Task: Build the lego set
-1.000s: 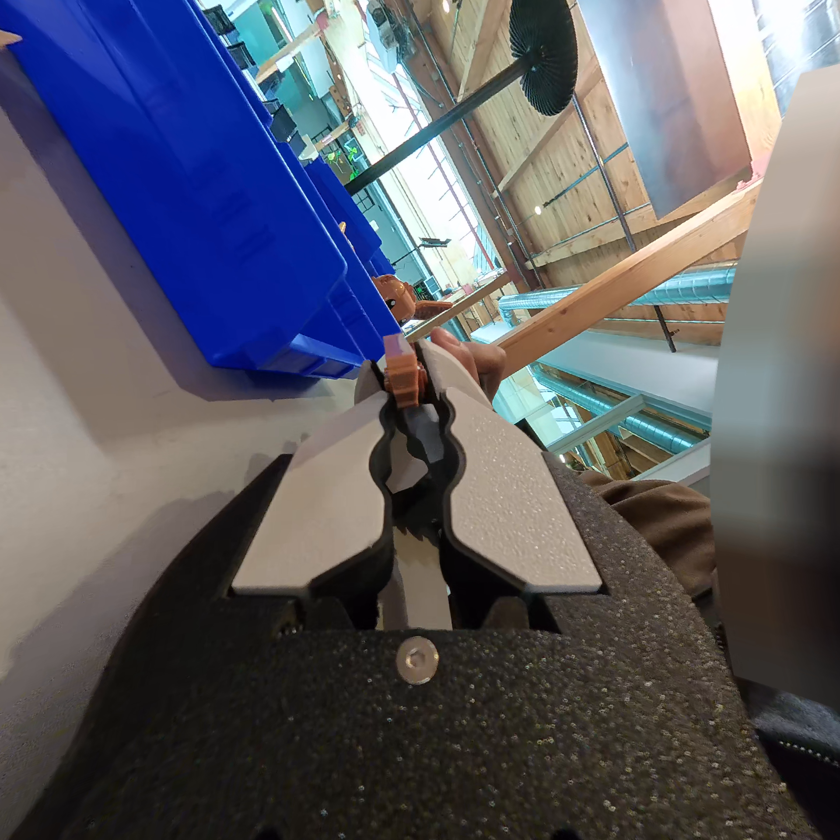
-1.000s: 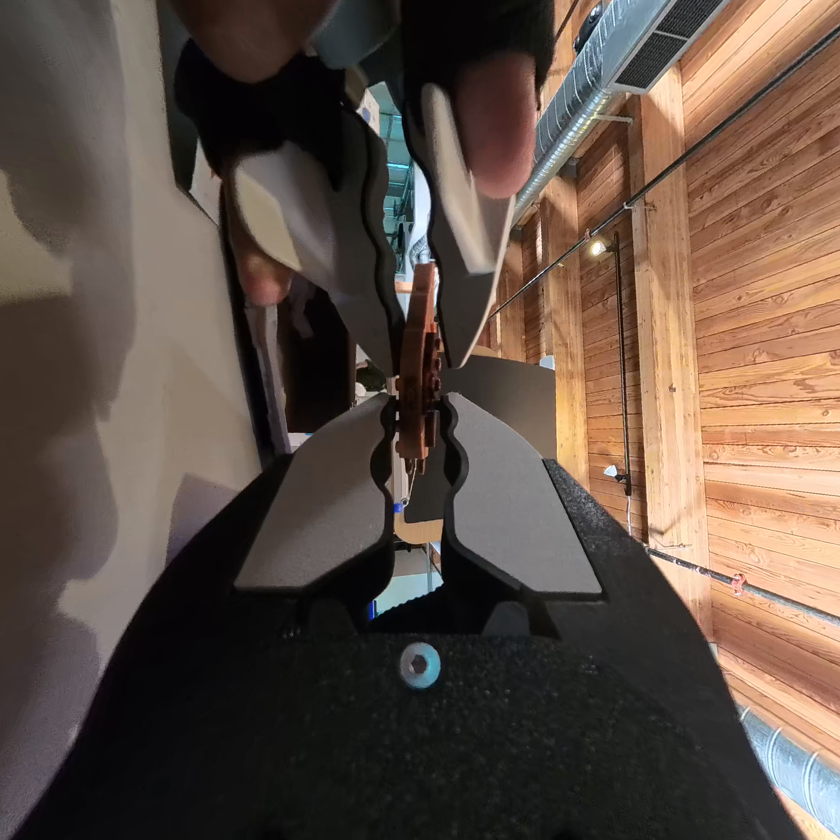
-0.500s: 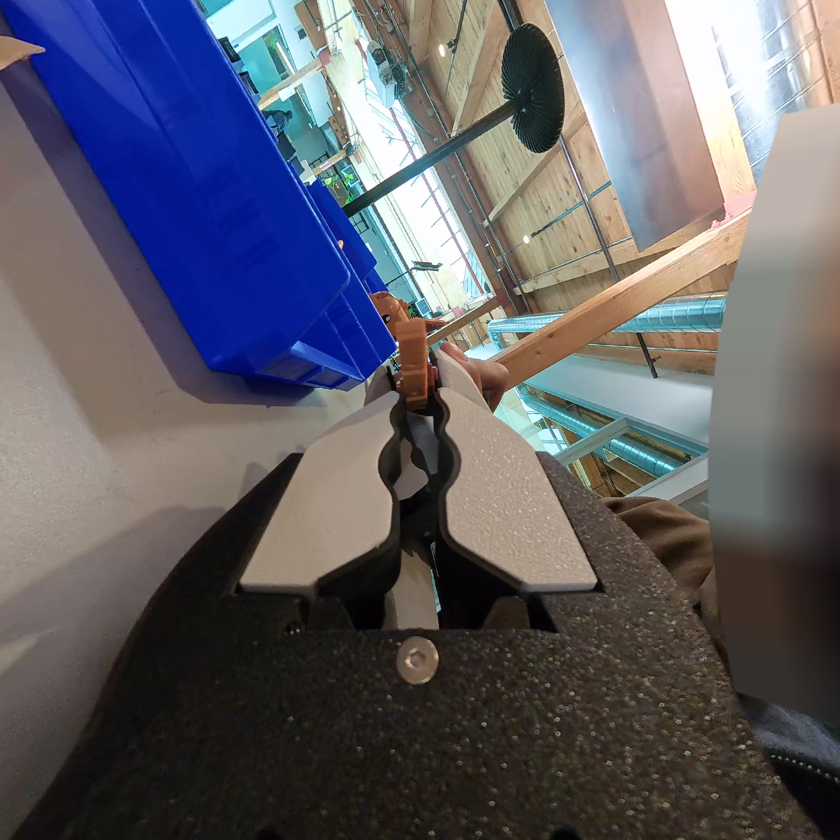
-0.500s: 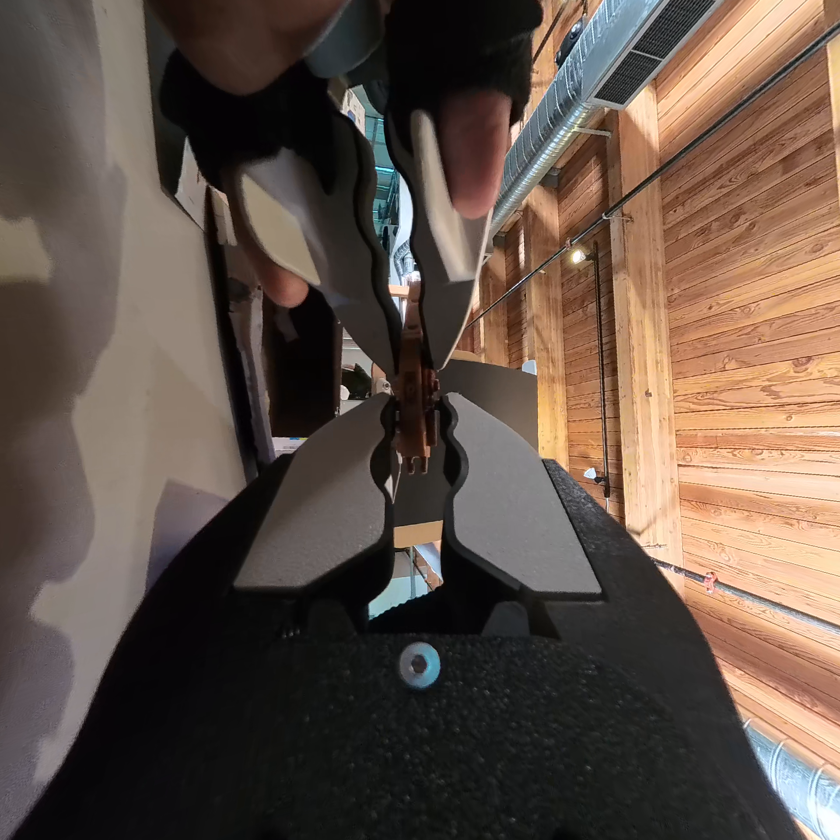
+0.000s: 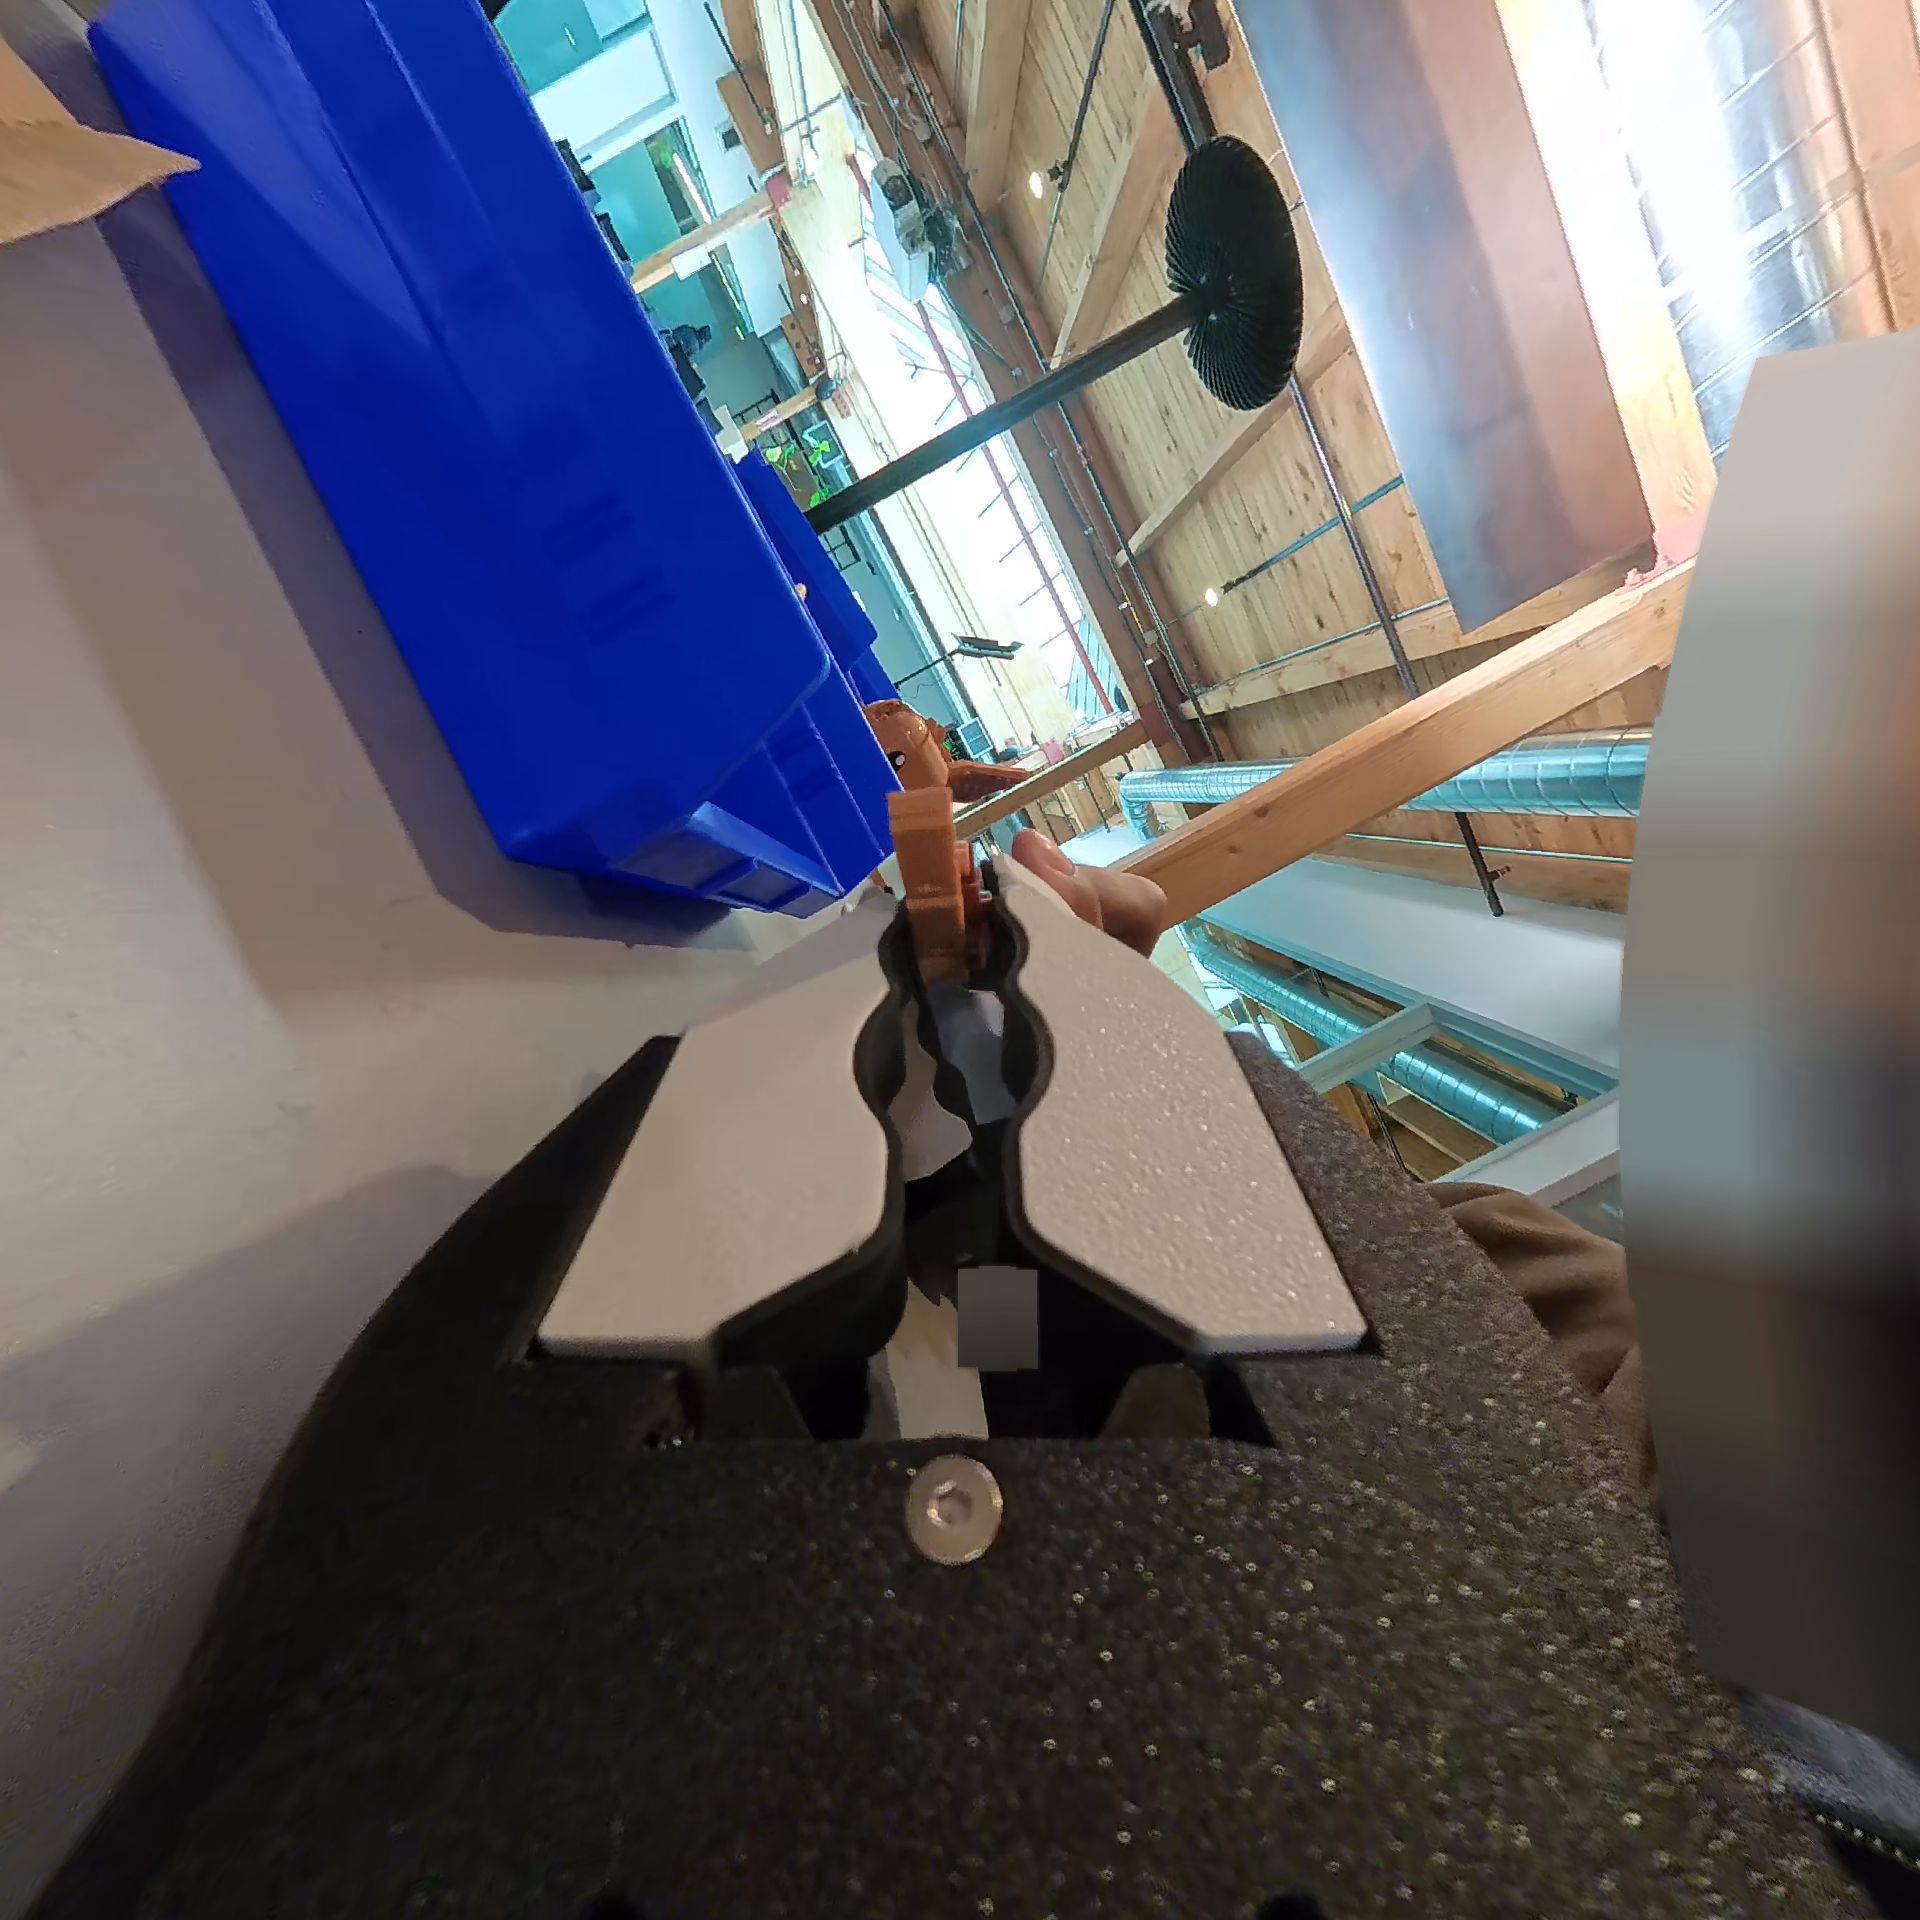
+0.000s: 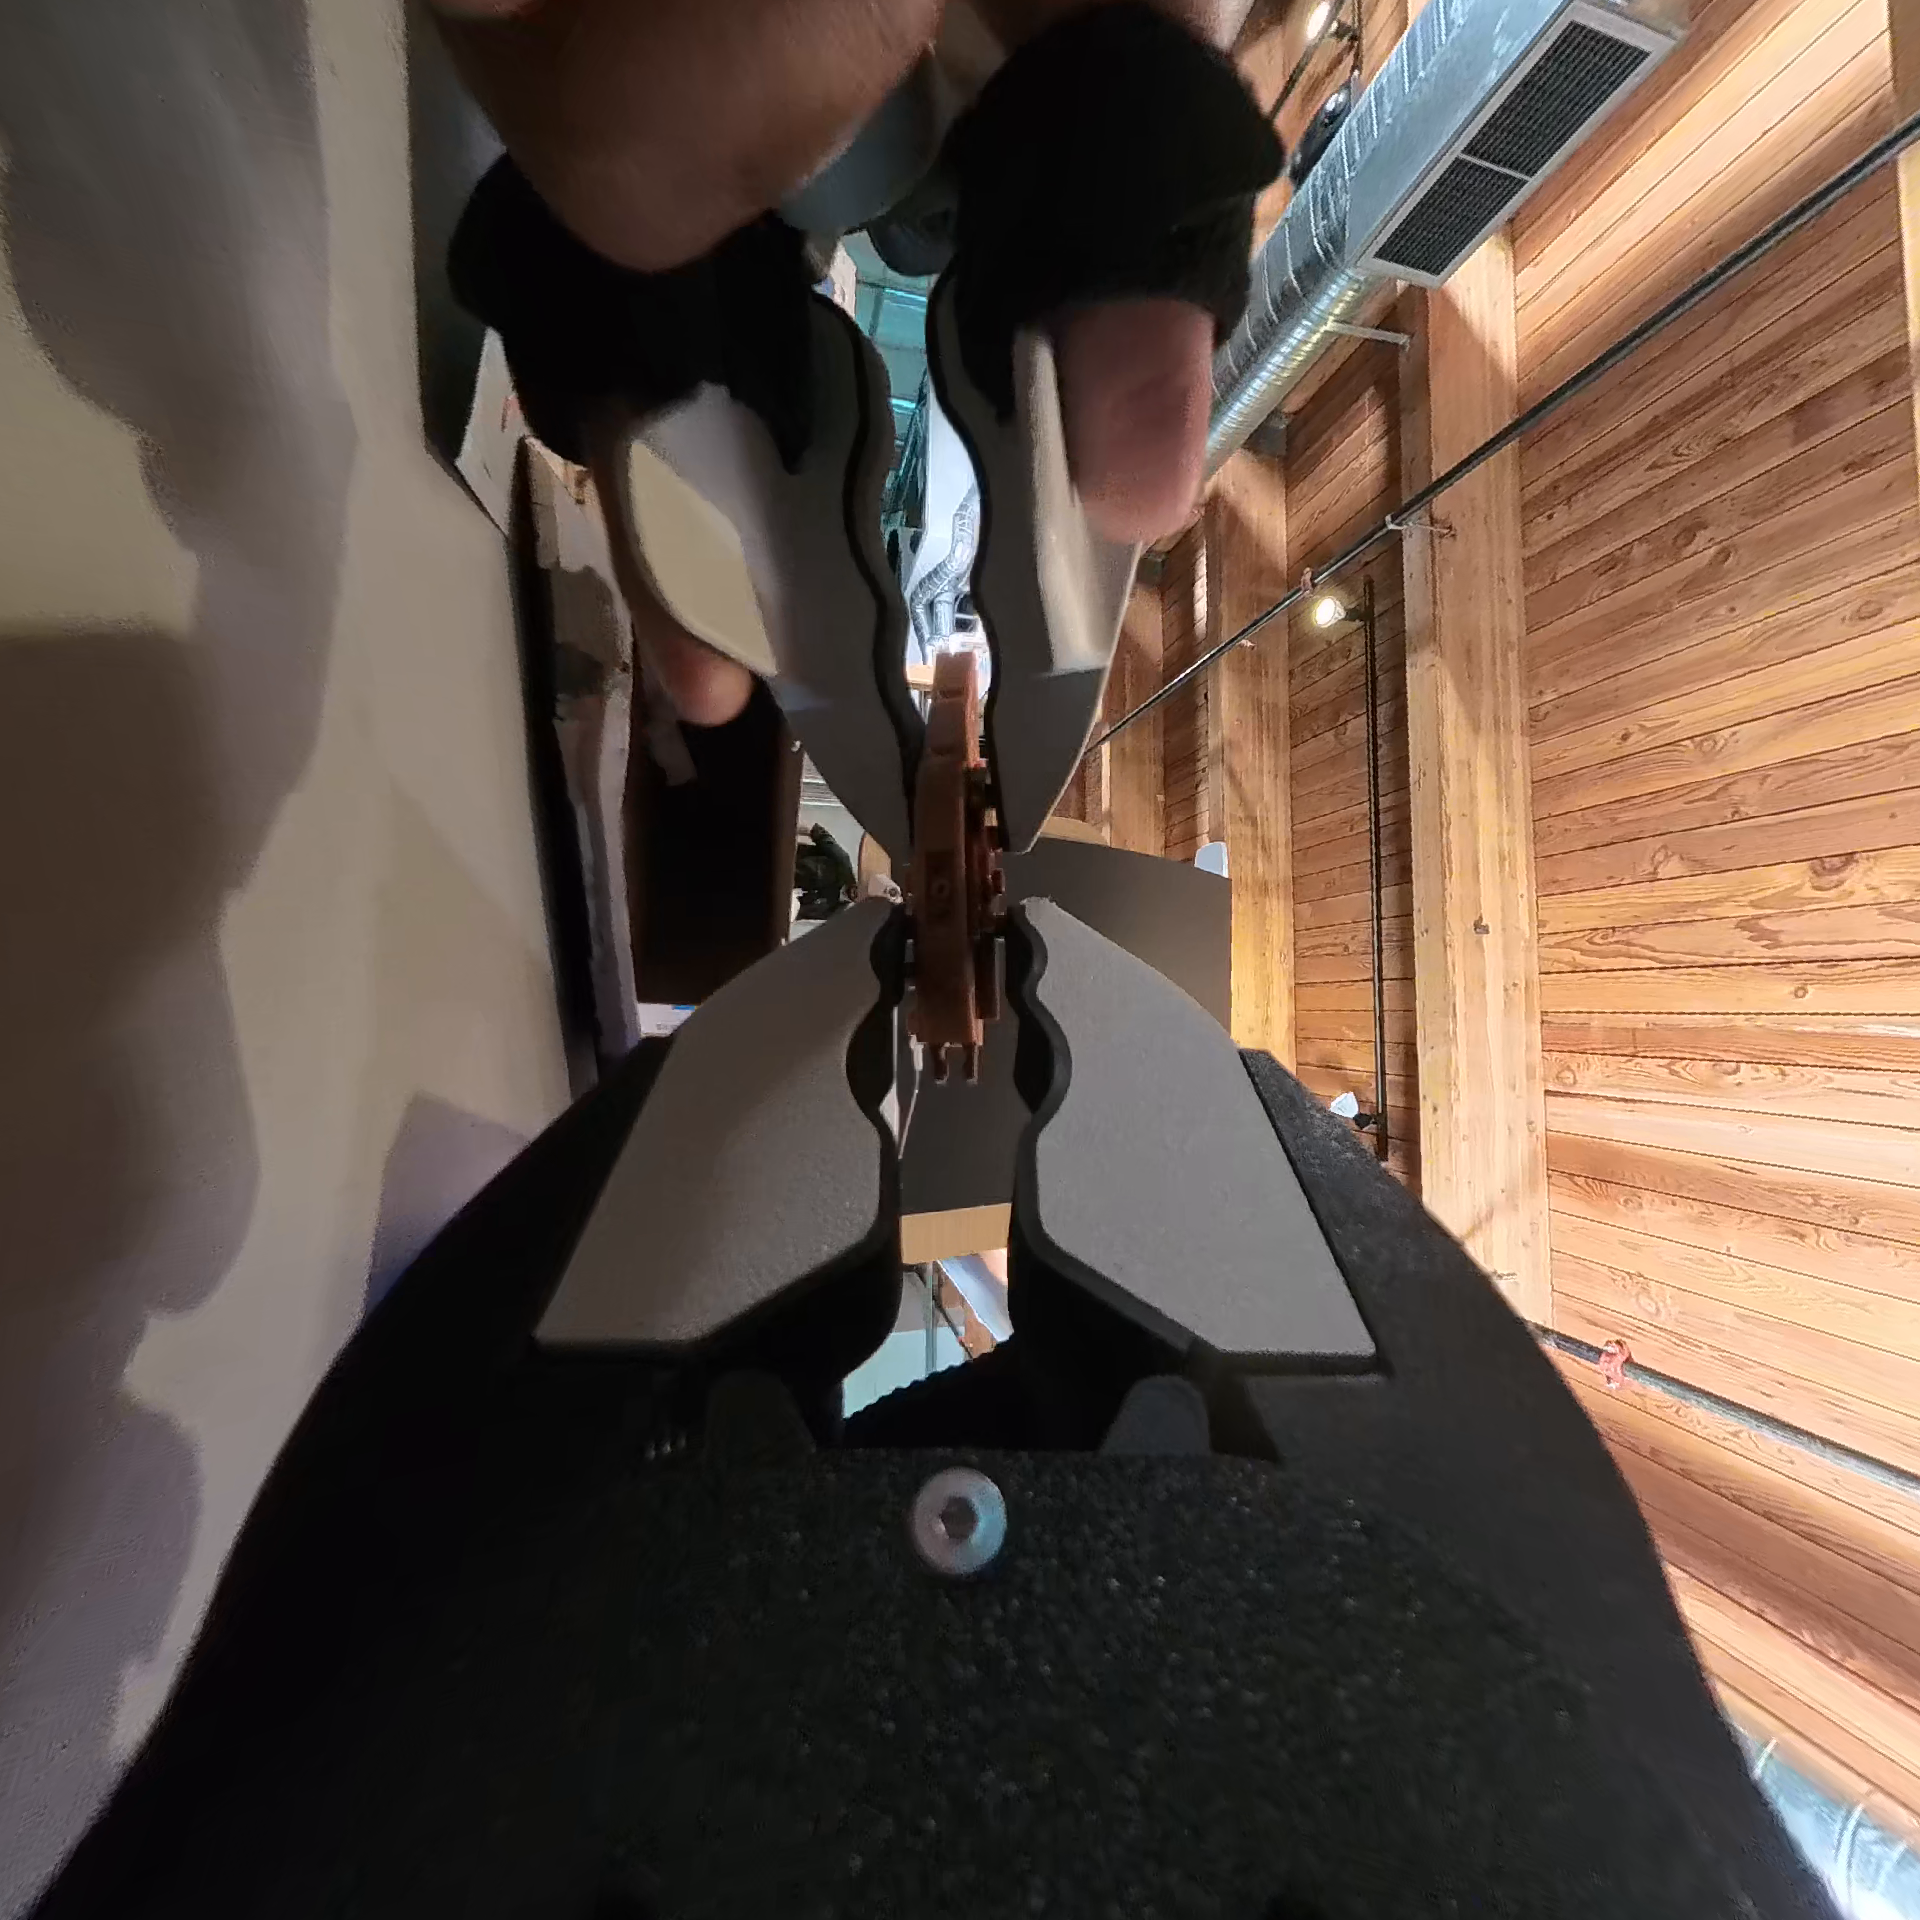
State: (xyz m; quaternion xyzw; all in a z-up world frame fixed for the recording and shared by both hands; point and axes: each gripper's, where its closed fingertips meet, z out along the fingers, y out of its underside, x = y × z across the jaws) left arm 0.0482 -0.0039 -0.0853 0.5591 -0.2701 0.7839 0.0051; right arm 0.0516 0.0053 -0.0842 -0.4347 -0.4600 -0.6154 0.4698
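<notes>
two grippers (image 6: 948,914) (image 5: 940,914) both clenched on one brown brick piece (image 6: 948,883), beside two blue bins (image 5: 468,468)

Your work surface is a pale grey-white tabletop (image 5: 208,935), seen tilted in the left wrist view. Blue plastic bins (image 5: 499,499) sit right on it in a row, w/ a bit of tan cardboard (image 5: 62,177) at the top-left corner, beside the nearest bin.

The left gripper (image 5: 951,914) and the right gripper (image 6: 951,935) meet tip to tip, each with jaws nearly closed, both clamping the same flat orange-brown plastic piece (image 6: 948,883). A bare fingertip (image 6: 1132,436) of a black-gloved hand rests on the left gripper's finger.
</notes>
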